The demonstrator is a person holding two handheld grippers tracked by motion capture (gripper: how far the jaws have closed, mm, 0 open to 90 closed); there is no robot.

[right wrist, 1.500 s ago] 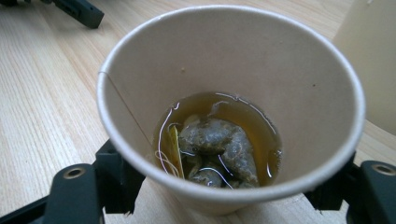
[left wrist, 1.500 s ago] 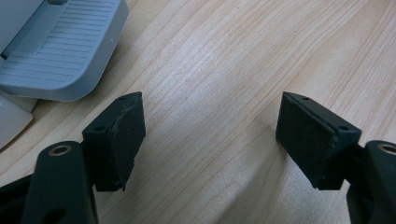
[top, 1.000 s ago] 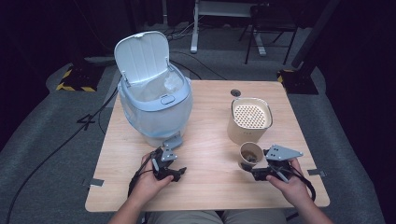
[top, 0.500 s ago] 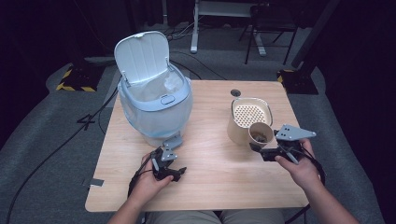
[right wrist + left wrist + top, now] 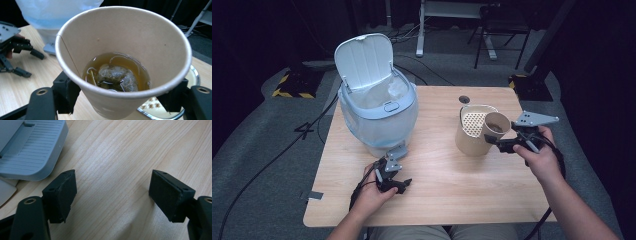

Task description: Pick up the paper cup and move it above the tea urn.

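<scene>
1. Now the right gripper (image 5: 501,143) holds a paper cup (image 5: 496,125) in the air, tilted over the tan container (image 5: 469,142) with the perforated insert (image 5: 473,123); its fingers (image 5: 65,92) are clamped on the two sides of the cup.
2. Inside the cup, seen in the right gripper view, there is brown tea (image 5: 117,71) and a wet tea bag (image 5: 117,78) lying at the bottom.
3. The tan container stands on the right half of the wooden worktop (image 5: 442,195), and the cup is just above its rim, near the perforated insert.
4. The left gripper (image 5: 401,184) rests low on the worktop at the near side, just in front of the light blue bin (image 5: 379,117); its fingers (image 5: 62,195) are wide apart and nothing is between them.
5. The bin stands on the left half of the worktop with its lid (image 5: 364,61) raised, and its grey pedal (image 5: 27,147) is close to the left gripper.
</scene>
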